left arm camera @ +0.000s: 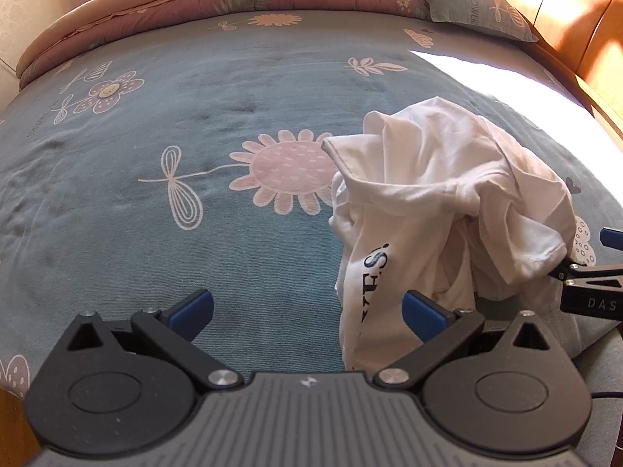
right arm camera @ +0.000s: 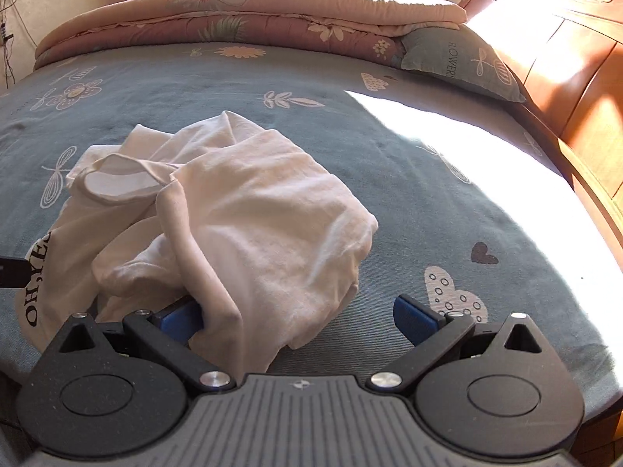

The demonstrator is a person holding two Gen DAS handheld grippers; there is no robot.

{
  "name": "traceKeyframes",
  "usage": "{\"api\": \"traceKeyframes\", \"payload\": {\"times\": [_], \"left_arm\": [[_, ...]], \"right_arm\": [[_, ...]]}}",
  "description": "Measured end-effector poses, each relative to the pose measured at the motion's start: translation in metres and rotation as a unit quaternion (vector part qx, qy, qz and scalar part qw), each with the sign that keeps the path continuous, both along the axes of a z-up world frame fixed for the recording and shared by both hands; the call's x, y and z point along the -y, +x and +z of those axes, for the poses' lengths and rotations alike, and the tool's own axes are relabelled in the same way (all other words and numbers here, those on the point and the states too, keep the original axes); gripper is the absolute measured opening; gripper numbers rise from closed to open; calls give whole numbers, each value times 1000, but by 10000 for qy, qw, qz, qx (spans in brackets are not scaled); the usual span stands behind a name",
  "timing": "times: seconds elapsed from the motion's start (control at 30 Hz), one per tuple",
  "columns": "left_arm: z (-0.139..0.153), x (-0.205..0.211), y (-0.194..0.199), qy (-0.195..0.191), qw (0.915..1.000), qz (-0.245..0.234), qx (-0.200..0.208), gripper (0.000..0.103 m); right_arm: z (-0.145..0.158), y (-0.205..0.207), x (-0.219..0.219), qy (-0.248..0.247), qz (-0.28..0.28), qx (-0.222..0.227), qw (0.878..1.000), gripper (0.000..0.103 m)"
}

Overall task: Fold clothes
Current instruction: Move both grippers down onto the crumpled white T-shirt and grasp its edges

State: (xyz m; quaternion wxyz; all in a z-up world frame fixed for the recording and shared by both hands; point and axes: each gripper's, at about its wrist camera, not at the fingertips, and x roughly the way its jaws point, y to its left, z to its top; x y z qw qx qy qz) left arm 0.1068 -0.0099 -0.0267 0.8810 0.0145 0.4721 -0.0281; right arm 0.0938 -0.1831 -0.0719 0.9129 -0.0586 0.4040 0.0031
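Observation:
A white T-shirt point(left arm camera: 440, 210) with black lettering lies crumpled in a heap on the blue flowered bedspread point(left arm camera: 194, 124). In the left wrist view my left gripper point(left arm camera: 307, 313) stands open just left of the heap, its right finger close to the shirt's printed hem. My right gripper point(right arm camera: 298, 317) is open too, with the near edge of the T-shirt point(right arm camera: 241, 225) lying between its fingers and draped over the left blue pad. The right gripper's fingers point(left arm camera: 584, 272) show at the far right of the left wrist view, at the shirt's edge.
A folded pink quilt point(right arm camera: 241, 11) lies along the far side of the bed, with a blue pillow point(right arm camera: 459, 62) beside it. A wooden headboard point(right arm camera: 564, 62) runs along the right. A bright sun patch point(right arm camera: 467, 144) covers the bedspread's right part.

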Motion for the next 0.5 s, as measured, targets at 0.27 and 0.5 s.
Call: {"api": "traceKeyframes", "payload": {"times": [0.27,0.5], "left_arm": [[-14,56,20,131,9965,-825,-9,102],[-55,59,36,188,9932,-1071,-424,102]], "right_arm": [[-2,-5,61,87,-911,-76,9958,103],[1,-14,53,180,-572,36,9982,103]]}}
